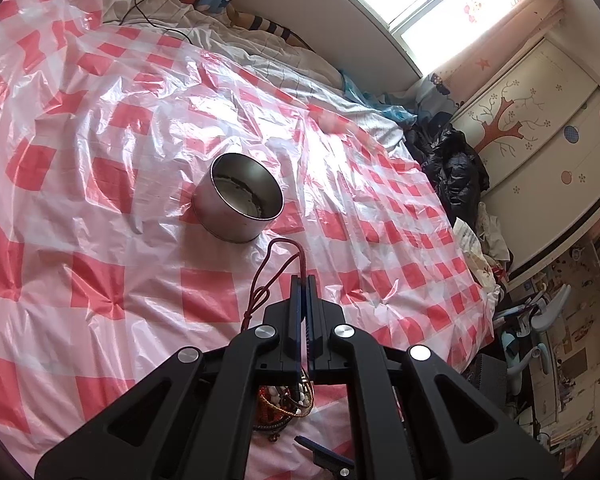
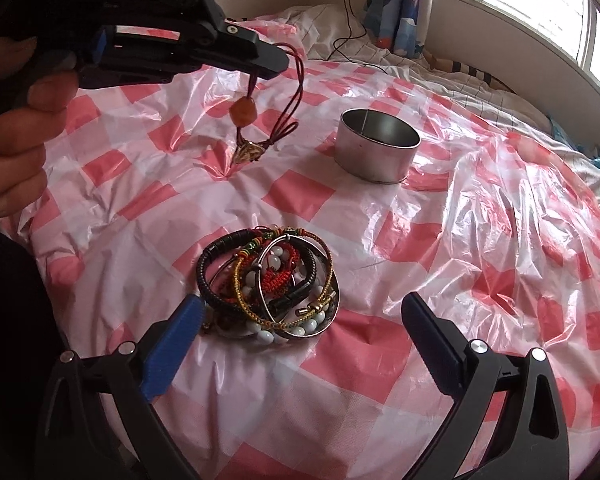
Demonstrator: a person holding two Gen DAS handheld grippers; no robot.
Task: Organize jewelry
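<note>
My left gripper (image 1: 304, 280) is shut on a red cord necklace (image 1: 274, 276). In the right wrist view the left gripper (image 2: 278, 62) holds the necklace (image 2: 290, 100) above the bed, its amber bead (image 2: 242, 109) and gold pendant (image 2: 249, 148) hanging down to the cover. A round metal tin (image 1: 238, 198) stands open a little ahead of it; it also shows in the right wrist view (image 2: 378, 144). My right gripper (image 2: 300, 316) is open, just before a pile of bracelets and bangles (image 2: 270, 280).
A pink and white checked plastic sheet (image 2: 480, 240) covers the bed. A black cable (image 2: 350, 36) and a pillow lie at the far end. Dark clothes (image 1: 456, 168) are heaped beside the bed near a wardrobe (image 1: 540, 128).
</note>
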